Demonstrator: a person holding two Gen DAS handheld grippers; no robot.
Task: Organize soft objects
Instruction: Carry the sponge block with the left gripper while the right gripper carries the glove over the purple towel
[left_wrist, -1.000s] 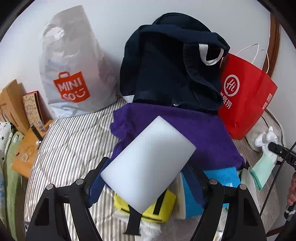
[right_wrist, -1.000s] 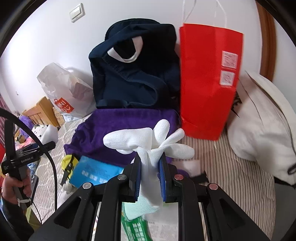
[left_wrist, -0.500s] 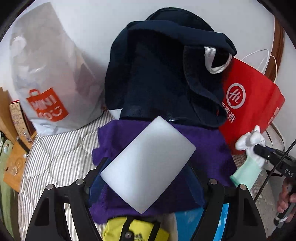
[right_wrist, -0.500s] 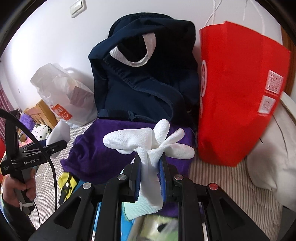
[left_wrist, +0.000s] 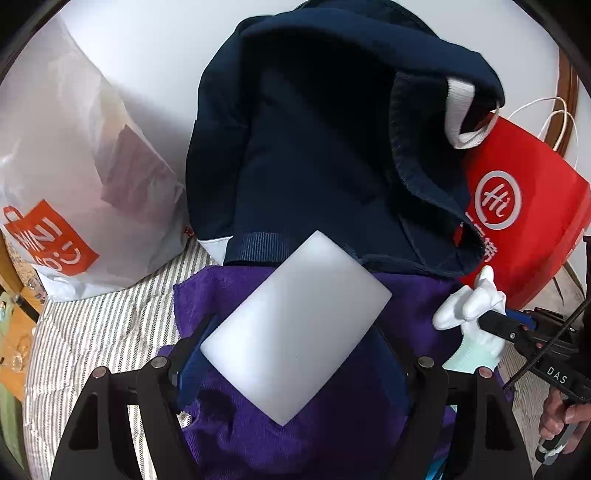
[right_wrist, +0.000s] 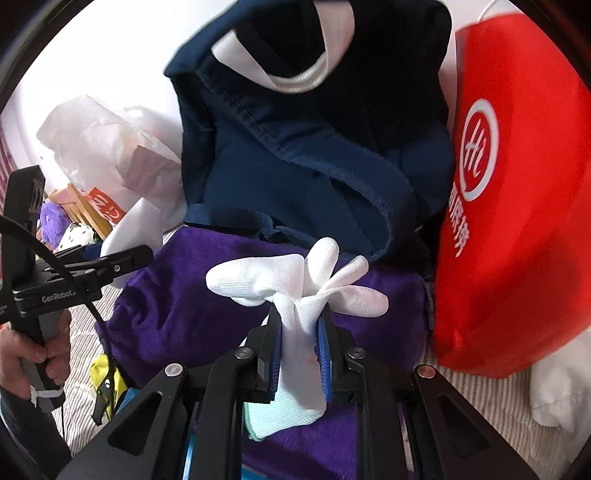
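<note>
Both hands loaded right now: my left tool (left_wrist: 295, 354) stands wide, clamped across a white foam block (left_wrist: 295, 328), and my right tool (right_wrist: 300, 332) pinches a white knit glove (right_wrist: 295, 284) at the palm, both over the purple plush blanket (right_wrist: 177, 295) on the striped bed (left_wrist: 92, 332). I'd aim for the navy bag (right_wrist: 295, 155) opening, going in slow since the floppy fingers snag. Foam's smooth and squishy, so light squeeze only.

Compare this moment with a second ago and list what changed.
Both tools closed in on the navy bag and purple towel, which now fill both views. The left tool still holds the white foam block; the right tool stays clamped on the white glove.
</note>
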